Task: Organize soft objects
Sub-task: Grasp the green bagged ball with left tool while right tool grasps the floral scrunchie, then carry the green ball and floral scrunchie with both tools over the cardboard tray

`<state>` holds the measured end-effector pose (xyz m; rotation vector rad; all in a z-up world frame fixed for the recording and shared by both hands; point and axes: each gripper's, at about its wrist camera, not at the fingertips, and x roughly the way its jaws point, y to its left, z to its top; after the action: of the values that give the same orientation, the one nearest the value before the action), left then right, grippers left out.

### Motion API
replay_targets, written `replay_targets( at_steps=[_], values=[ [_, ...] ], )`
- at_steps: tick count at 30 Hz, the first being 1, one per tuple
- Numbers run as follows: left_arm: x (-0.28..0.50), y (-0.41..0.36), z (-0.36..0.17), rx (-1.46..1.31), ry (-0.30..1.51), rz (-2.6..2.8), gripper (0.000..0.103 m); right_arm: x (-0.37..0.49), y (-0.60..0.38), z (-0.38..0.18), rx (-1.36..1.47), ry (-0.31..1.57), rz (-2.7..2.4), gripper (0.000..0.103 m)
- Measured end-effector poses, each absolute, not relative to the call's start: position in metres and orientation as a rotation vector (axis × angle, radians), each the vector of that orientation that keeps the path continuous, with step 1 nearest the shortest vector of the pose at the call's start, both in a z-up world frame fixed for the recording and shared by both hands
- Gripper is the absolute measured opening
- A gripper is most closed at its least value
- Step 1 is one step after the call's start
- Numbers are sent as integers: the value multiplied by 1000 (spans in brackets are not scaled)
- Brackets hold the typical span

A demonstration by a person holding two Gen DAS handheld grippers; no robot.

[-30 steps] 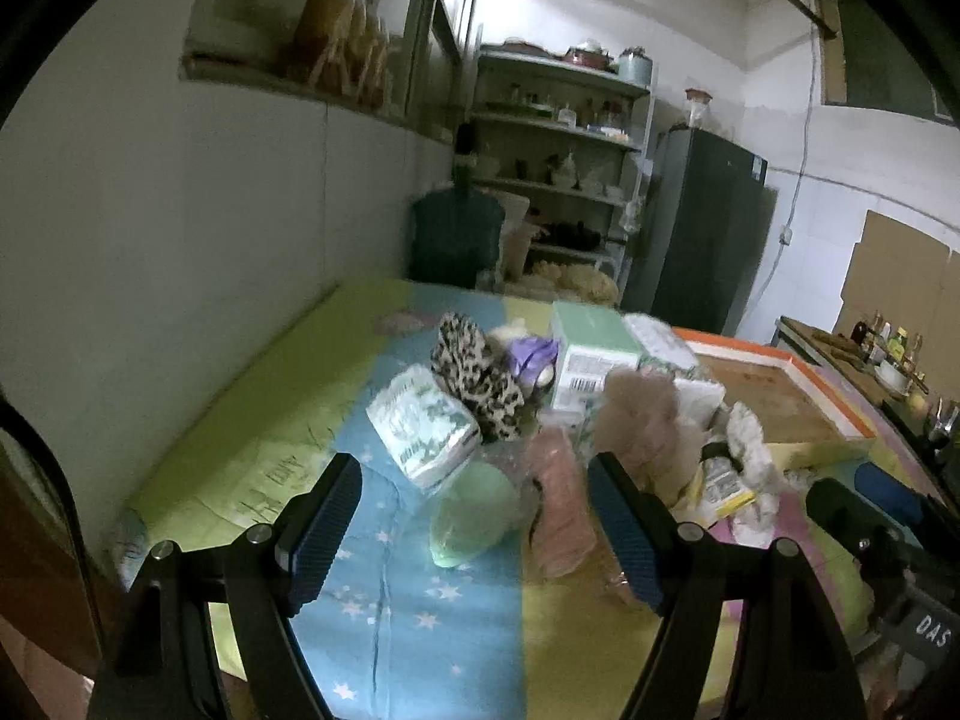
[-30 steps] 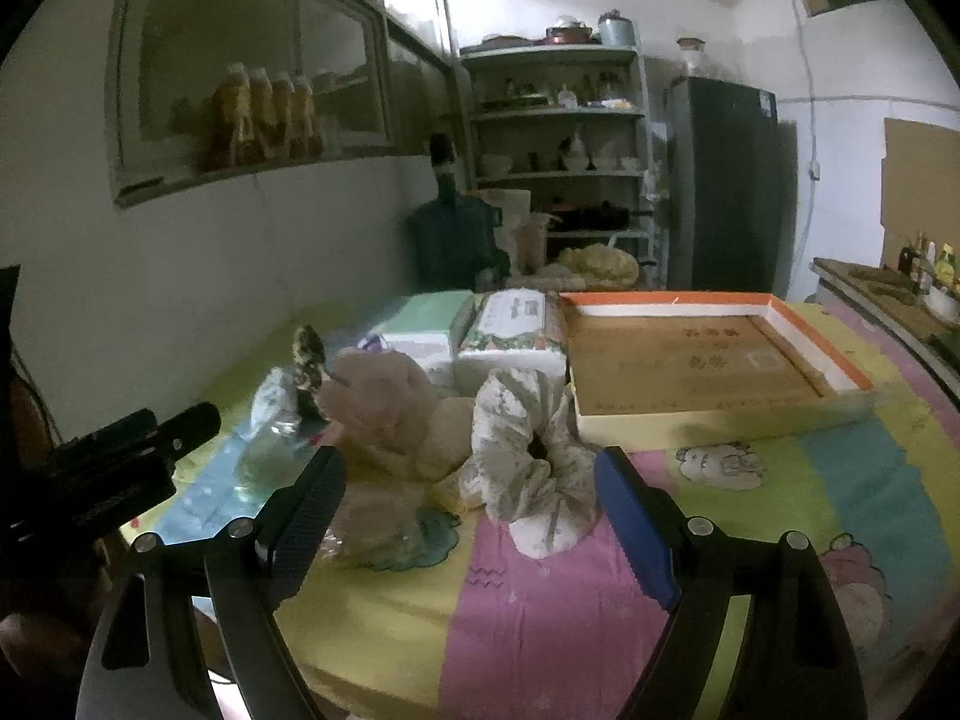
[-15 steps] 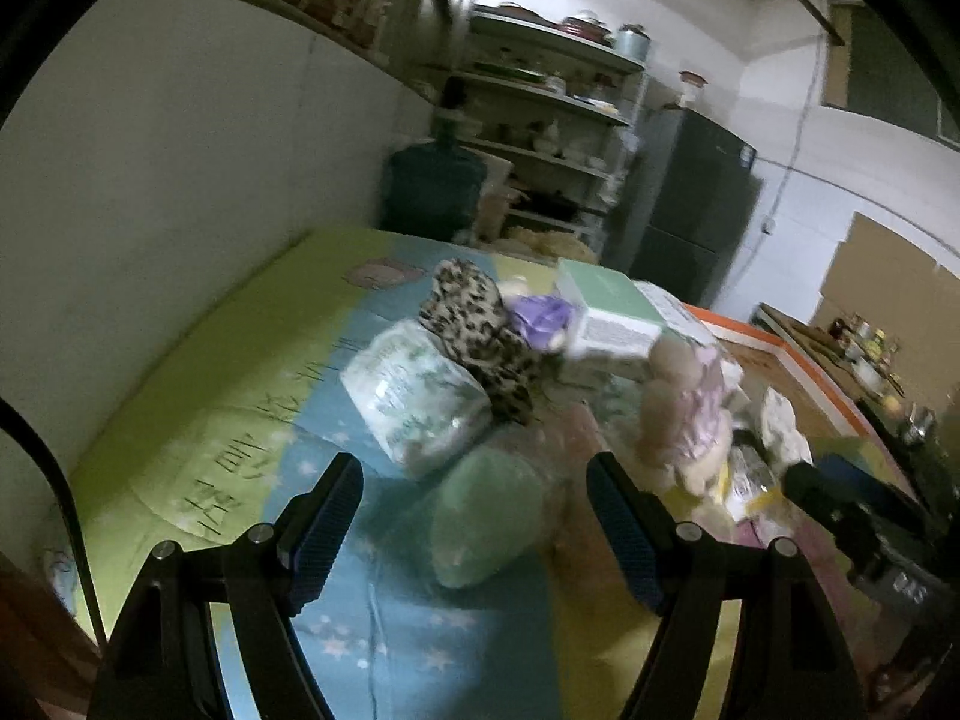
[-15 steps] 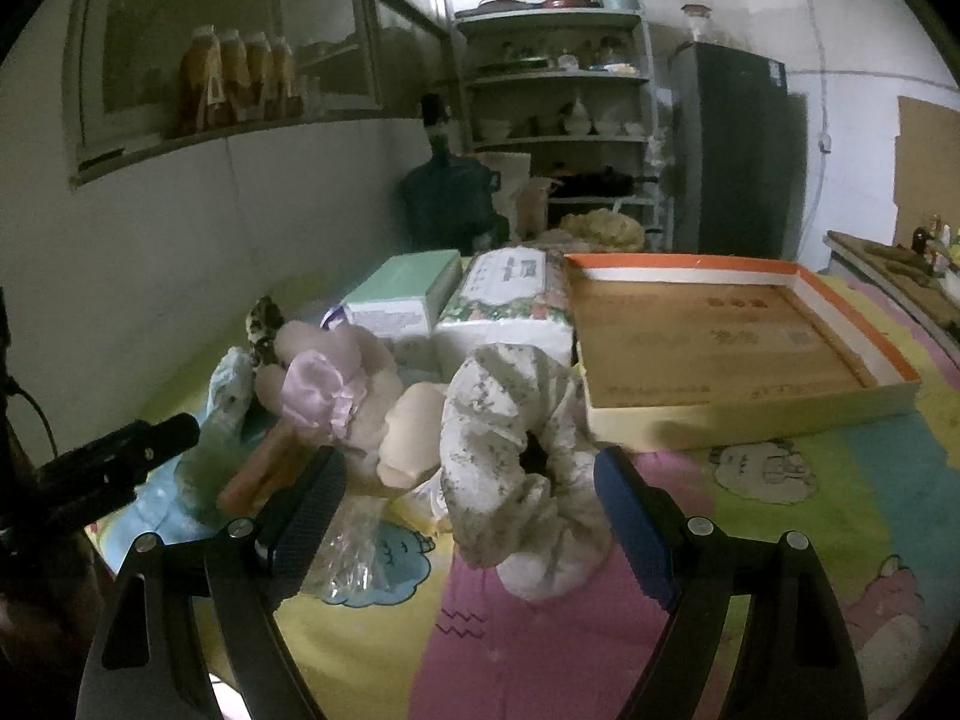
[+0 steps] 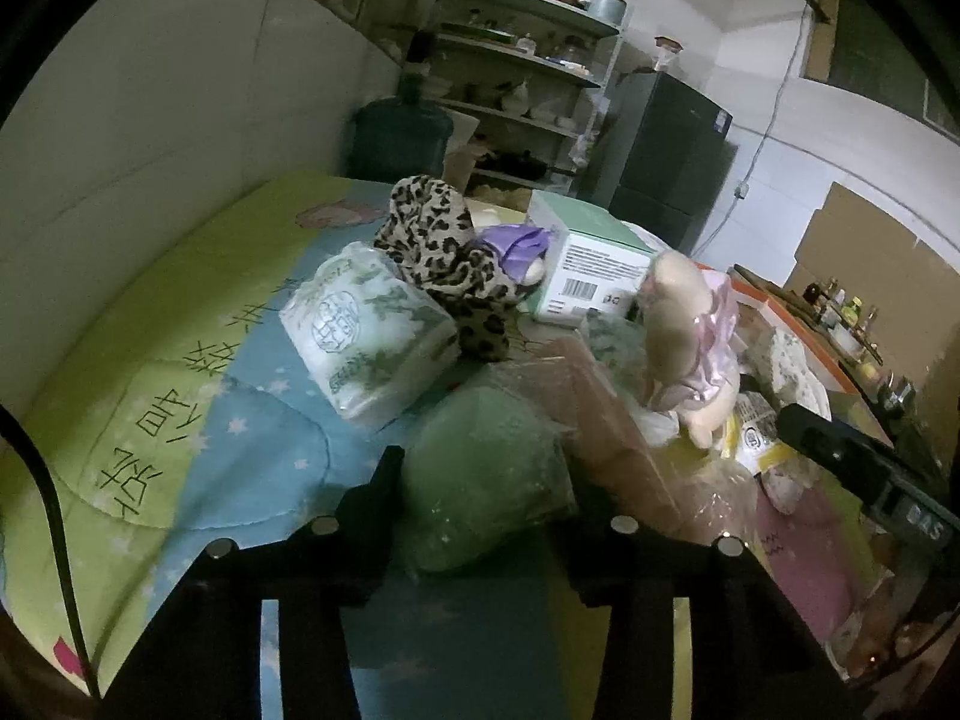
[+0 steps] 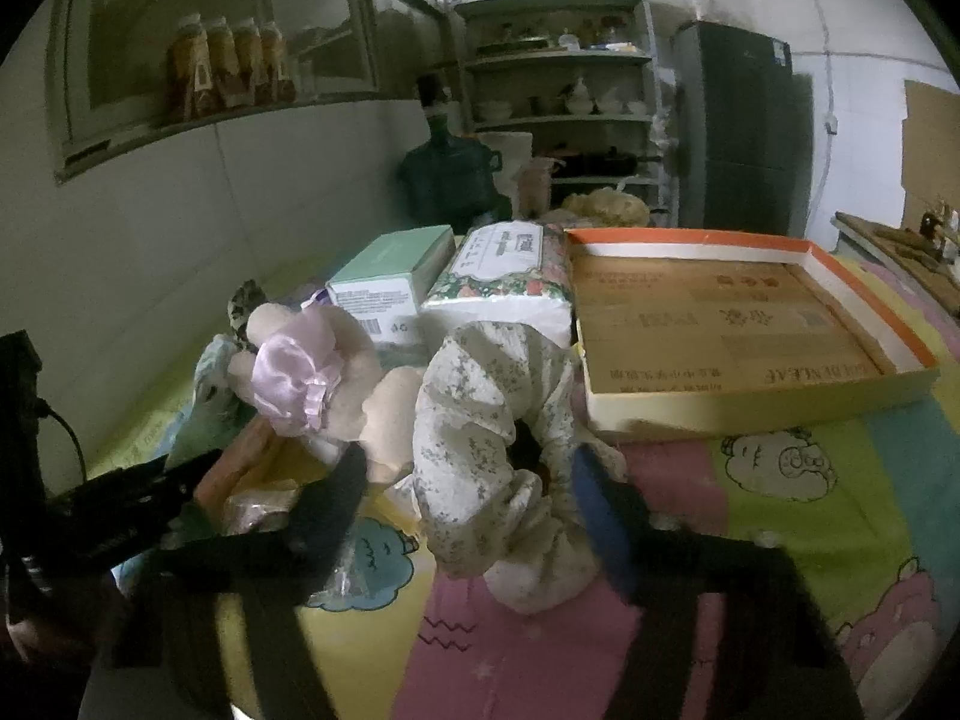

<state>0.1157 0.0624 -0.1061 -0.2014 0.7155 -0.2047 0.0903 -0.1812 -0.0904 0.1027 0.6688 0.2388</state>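
A pile of soft things lies on the colourful quilt (image 5: 198,396). My left gripper (image 5: 486,498) is open, its fingers on either side of a green sponge in clear wrap (image 5: 486,468); a pink sponge (image 5: 606,402) lies beside it. Behind are a tissue pack (image 5: 372,336), a leopard scrunchie (image 5: 444,264) and a plush doll in a pink dress (image 5: 690,336). My right gripper (image 6: 468,480) is open around a white floral scrunchie (image 6: 492,450). The plush doll (image 6: 312,372) lies to its left.
An open orange-rimmed cardboard box (image 6: 750,312) lies at the right. A green carton (image 6: 390,276) and a floral tissue pack (image 6: 504,276) stand behind the pile. A wall runs along the left; shelves, a water jug (image 6: 450,180) and a fridge stand beyond.
Both grippers have moved forward and down into the pile. The left now straddles the green sponge, the right straddles the floral scrunchie.
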Motion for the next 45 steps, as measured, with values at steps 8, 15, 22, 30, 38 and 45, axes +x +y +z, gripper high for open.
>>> replay_targets(
  at_steps=[8,15,22,30,38,45],
  values=[
    [110,63,-102,-225,704,-230,41,90,-193,-91,140,680,272,17],
    [96,62,-83,-219,658,-235,40,81,-198,-77,144,636,274,17],
    [88,55,-59,-197,615,-229,40,72,-216,-60,196,589,294,13],
    [86,35,-36,-166,589,-230,40,64,-234,-39,221,546,301,11],
    [93,0,-14,-137,576,-248,40,56,-256,-18,209,487,282,10],
    [102,-48,-2,-109,571,-278,40,54,-286,-8,213,463,250,10]
  ],
)
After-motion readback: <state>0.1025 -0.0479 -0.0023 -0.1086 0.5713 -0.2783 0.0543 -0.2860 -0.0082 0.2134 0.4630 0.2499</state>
